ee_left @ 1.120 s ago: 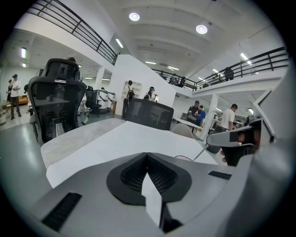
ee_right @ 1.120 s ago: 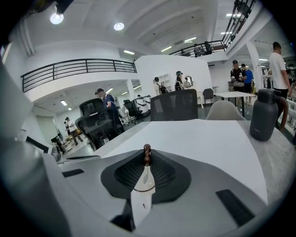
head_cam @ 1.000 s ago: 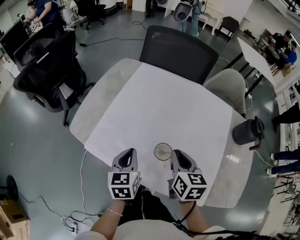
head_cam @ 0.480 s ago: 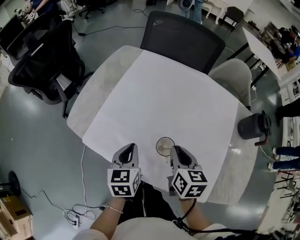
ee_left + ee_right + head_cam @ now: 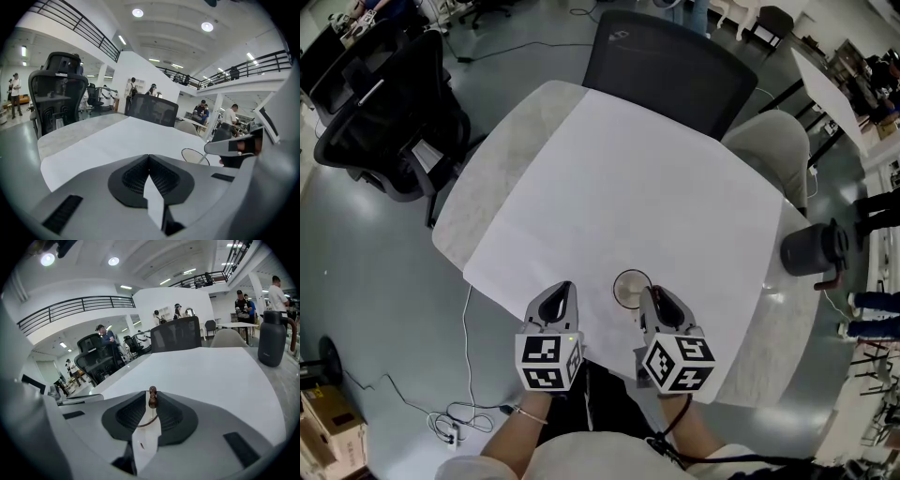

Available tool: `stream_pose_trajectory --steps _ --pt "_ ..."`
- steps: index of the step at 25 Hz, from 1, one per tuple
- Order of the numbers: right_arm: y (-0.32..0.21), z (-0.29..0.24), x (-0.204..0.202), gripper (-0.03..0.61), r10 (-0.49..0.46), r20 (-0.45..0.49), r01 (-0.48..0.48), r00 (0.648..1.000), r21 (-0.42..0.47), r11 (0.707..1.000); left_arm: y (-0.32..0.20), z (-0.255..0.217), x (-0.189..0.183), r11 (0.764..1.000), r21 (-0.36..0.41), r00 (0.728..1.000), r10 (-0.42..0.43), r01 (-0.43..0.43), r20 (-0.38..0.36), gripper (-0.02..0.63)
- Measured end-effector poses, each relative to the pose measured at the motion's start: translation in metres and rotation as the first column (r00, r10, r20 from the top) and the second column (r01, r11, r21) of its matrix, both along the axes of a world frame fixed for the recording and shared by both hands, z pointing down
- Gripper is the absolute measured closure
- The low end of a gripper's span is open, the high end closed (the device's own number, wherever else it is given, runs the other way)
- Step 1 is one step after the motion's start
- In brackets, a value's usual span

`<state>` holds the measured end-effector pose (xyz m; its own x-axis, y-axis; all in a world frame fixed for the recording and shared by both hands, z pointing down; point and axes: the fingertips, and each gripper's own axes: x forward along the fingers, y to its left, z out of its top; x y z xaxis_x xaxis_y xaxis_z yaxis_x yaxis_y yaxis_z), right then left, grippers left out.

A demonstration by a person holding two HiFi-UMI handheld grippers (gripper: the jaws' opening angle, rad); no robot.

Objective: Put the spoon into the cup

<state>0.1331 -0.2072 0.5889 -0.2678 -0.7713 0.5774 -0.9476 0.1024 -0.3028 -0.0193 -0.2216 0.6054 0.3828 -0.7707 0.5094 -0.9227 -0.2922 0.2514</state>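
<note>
A clear glass cup (image 5: pixel 630 289) stands on the white sheet near the table's front edge; its rim (image 5: pixel 196 156) also shows in the left gripper view. My right gripper (image 5: pixel 649 294) is just right of the cup and shut on the spoon, whose brown beaded end (image 5: pixel 152 397) pokes out between the pads. The spoon's thin stem (image 5: pixel 204 160) slants from that gripper down to the cup's rim; its bowl is hidden. My left gripper (image 5: pixel 563 289) rests left of the cup, jaws closed on nothing.
A white sheet (image 5: pixel 628 187) covers the marble table (image 5: pixel 478 202). A dark jug (image 5: pixel 811 248) stands at the table's right edge. A black office chair (image 5: pixel 670 66) and a grey chair (image 5: pixel 769 150) are pushed up at the far side. The front edge lies right under both grippers.
My right gripper has sunk a little beside the cup with the spoon in it. The left gripper has kept still. The head view has shifted slightly.
</note>
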Motion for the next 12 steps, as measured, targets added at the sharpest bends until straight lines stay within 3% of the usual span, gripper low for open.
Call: stream_pose_trajectory --steps 7,12 --pt "-0.002 0.004 0.001 0.421 -0.004 -0.002 0.004 1.000 -0.015 1.000 -0.003 -0.003 0.000 1.000 0.008 1.000 -0.005 0.005 0.001 0.595" --pt "-0.005 -0.001 0.009 0.393 0.016 -0.013 -0.016 1.000 -0.012 1.000 -0.008 -0.013 0.000 1.000 0.023 1.000 -0.009 0.009 -0.005 0.595"
